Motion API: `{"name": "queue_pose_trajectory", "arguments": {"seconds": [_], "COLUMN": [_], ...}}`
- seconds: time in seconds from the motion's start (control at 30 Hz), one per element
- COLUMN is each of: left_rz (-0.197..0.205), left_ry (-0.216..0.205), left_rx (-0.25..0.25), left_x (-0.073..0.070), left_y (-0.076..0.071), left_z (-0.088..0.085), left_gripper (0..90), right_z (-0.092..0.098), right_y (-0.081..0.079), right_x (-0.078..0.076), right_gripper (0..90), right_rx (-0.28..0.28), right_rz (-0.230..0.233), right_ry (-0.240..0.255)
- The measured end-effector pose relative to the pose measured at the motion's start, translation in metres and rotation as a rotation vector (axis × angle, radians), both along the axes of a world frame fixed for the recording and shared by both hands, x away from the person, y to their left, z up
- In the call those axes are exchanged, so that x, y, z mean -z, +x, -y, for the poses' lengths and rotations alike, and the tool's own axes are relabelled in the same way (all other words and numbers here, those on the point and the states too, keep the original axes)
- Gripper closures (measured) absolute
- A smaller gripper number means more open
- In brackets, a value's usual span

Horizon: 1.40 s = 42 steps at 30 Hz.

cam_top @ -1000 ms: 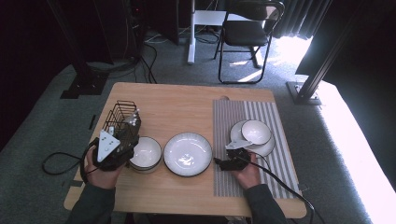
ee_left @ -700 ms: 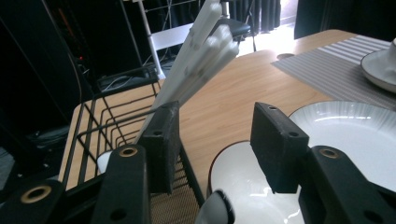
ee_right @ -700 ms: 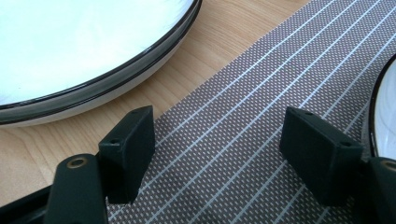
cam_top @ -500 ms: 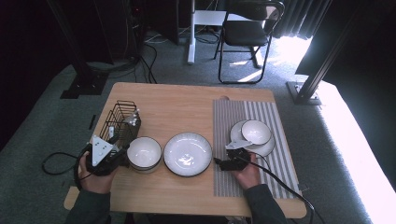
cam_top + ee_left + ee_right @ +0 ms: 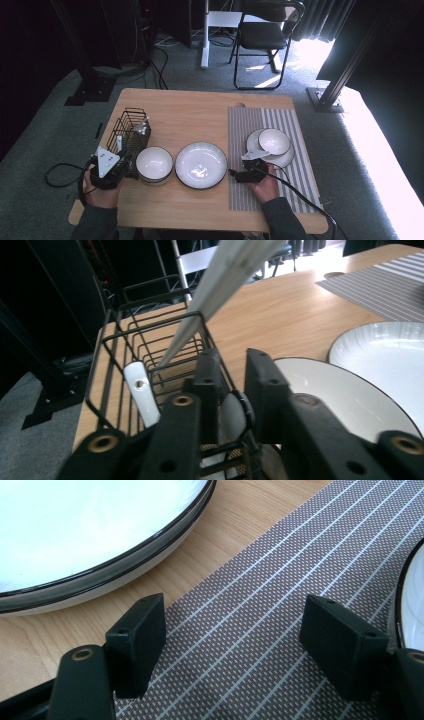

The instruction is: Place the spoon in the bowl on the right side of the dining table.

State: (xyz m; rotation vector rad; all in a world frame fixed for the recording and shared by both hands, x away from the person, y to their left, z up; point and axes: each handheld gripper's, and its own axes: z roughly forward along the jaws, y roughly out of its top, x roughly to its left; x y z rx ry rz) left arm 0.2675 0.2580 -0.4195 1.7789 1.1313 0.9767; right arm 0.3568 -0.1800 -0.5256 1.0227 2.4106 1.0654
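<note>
Fingers [image 5: 265, 385] of left gripper [image 5: 231, 390] have just been closing, now pinching a white spoon [image 5: 231, 416] at the black wire basket [image 5: 150, 340], beside a glossy round bowl [image 5: 154, 163]. Right gripper [image 5: 235, 630] rests low, jaws apart, over the striped woven mat [image 5: 280, 580].

From above the near edge, one camera overlooks the table [image 5: 200, 115]; two claw cameras skim it close, sharing the plate [image 5: 201, 164].
</note>
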Motion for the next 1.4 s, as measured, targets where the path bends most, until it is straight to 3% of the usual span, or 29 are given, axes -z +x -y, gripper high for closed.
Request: {"name": "queue_pose_trajectory", "arguments": {"seconds": [0.4,0.73,1.07,1.4], "left_rz": [-0.017,-0.020,-0.019,-0.016], "left_ry": [-0.031,-0.021,-0.065,-0.029], "left_rx": [-0.055,-0.051,-0.059,-0.058], "left_x": [0.005,0.004,0.008,0.006], "left_y": [0.007,0.010,0.010,0.011], "left_z": [-0.006,-0.005,-0.005,-0.002], "left_gripper": [81.0,84.4,78.4,84.2], "right_z": [0.000,0.000,0.000,0.000], "right_y": [0.000,0.000,0.000,0.000], "right_x": [0.000,0.000,0.000,0.000], "right_gripper": [26.0,26.0,26.1,26.1], "right_rx": [0.000,0.000,-0.001,-0.001], "right_rz": [0.001,0.001,0.001,0.001], "right_ry": [0.000,0.000,-0.001,-0.001]}}
